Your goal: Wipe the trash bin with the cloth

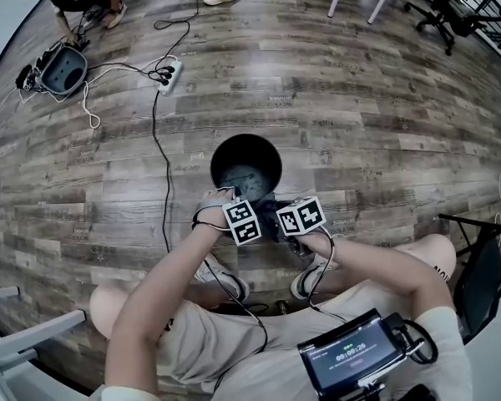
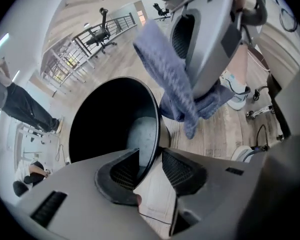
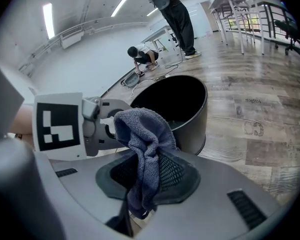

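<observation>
On the wood-plank floor (image 1: 359,124), just ahead of the person's shoes (image 1: 225,281), stands the black trash bin (image 1: 271,153) with its mouth facing up. At its near rim sits the left gripper (image 2: 149,166), one jaw inside the bin and one outside, closed on the thin wall. Just beside it is the right gripper (image 3: 147,176), its jaws clamped on the blue-grey cloth (image 3: 145,149). The cloth bunches up above the jaws and hangs in a fold below them. It is close beside the bin's outer wall near the rim; whether it touches the wall cannot be told.
</observation>
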The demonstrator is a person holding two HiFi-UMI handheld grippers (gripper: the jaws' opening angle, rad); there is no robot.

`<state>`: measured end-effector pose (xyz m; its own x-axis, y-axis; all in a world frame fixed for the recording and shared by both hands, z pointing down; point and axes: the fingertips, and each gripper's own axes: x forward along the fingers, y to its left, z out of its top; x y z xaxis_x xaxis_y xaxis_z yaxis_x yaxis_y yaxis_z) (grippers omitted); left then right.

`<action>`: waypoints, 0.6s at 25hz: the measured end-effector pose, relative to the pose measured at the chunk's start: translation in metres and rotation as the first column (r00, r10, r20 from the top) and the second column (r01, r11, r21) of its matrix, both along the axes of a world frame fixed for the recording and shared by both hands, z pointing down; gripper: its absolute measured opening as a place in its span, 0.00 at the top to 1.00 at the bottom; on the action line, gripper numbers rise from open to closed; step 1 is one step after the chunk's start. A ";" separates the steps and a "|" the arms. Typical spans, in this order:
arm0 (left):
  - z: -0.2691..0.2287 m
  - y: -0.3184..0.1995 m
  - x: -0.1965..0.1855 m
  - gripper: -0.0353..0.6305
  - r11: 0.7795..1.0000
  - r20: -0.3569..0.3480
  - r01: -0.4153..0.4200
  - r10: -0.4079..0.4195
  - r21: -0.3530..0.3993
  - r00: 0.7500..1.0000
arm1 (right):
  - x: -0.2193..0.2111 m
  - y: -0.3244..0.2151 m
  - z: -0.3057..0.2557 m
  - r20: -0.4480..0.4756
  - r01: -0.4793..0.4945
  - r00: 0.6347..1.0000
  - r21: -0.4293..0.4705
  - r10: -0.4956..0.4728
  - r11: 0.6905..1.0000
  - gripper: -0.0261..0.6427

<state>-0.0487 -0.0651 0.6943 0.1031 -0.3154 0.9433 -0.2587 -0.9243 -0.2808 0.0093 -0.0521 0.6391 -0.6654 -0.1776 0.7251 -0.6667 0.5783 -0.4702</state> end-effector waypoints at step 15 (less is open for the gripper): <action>-0.003 0.003 0.004 0.75 0.990 0.022 -0.137 0.137 0.022 0.990 | -0.010 -0.015 0.077 -0.073 -0.023 0.997 -0.061 0.019 0.998 0.84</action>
<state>-0.0448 -0.0620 0.6911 0.1278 -0.3214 0.9383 -0.1243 -0.9438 -0.3064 -0.0008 -0.0668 0.7158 -0.6077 -0.1440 0.7810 -0.7117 0.5351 -0.4551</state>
